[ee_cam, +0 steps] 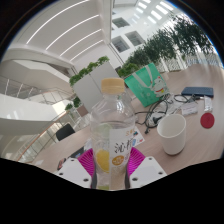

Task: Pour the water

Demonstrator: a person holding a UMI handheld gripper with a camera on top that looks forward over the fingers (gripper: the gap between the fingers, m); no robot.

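Note:
My gripper [111, 163] is shut on a clear plastic bottle [112, 125] with a white cap and a label showing yellow fruit. The bottle stands upright between the pink pads [92, 161], which press on it at both sides. A white cup [172, 136] stands on the table to the right of the bottle, a little beyond the fingers, and its opening faces up. I cannot tell the water level in the bottle.
A red round object [207, 120] lies on the table beyond the cup. A dark flat device [194, 93] with cables lies further back. A green chair [146, 80] and potted plants [92, 70] stand behind the table.

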